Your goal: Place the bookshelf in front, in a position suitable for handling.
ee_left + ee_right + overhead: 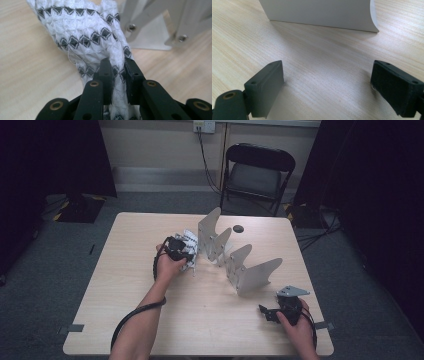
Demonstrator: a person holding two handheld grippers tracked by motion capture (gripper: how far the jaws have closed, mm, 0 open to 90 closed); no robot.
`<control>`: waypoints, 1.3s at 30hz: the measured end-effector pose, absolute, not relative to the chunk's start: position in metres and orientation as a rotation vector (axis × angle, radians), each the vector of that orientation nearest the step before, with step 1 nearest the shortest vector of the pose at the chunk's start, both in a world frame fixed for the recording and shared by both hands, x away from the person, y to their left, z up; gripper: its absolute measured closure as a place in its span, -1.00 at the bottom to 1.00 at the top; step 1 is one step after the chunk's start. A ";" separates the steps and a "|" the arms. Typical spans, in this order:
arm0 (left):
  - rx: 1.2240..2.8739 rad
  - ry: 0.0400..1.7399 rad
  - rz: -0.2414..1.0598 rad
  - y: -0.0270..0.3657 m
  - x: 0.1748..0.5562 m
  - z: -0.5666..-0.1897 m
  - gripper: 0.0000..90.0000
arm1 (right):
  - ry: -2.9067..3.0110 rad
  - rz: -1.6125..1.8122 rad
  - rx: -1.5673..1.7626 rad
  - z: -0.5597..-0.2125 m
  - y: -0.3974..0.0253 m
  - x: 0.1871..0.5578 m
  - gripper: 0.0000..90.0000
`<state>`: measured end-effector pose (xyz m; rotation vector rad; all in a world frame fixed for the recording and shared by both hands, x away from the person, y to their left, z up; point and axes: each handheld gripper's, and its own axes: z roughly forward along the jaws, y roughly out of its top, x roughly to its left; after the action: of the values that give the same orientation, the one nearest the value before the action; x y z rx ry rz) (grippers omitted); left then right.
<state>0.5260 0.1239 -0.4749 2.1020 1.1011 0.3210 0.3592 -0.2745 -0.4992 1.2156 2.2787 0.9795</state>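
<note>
My left gripper (117, 71) has its jaws pinched tight on a fold of the white cloth (85, 37) with the black diamond bands; in the left gripper view the fabric is squeezed between the two pads and bunches up and away toward the upper left of the frame, its long axis running from the jaws at bottom centre to that corner. In the high view the left gripper (176, 249) sits just left of centre, with the cloth (189, 240) crumpled just right of it, touching or nearly touching the near fin of the metal rack (235, 262).

That is the relation I am watching: the rack lies just to the right of the cloth, its zigzag of upright plates running diagonally from upper centre down toward the lower right. I judge any move of the cloth toward the rack goes rightward from my left hand.

My right gripper (270, 312) rests at the lower right of the table (150, 320), jaws spread wide with nothing between them, facing the rack's end plate (319, 13). The left is clearly nearer the cloth.
</note>
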 end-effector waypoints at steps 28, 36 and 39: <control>2.141 1.016 0.295 0.127 0.464 -0.477 0.72 | 2.277 0.983 1.217 -0.499 -0.274 0.357 -0.76; 2.150 1.011 0.290 0.131 0.454 -0.476 0.72 | 2.278 0.983 1.217 -0.499 -0.274 0.357 -0.76; 2.143 1.018 0.295 0.131 0.451 -0.476 0.70 | 2.278 0.983 1.218 -0.499 -0.274 0.357 -0.76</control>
<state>0.4510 0.1313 -0.4765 2.1426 1.0179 0.2952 0.3572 -0.2742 -0.4993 1.2175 2.2777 0.9830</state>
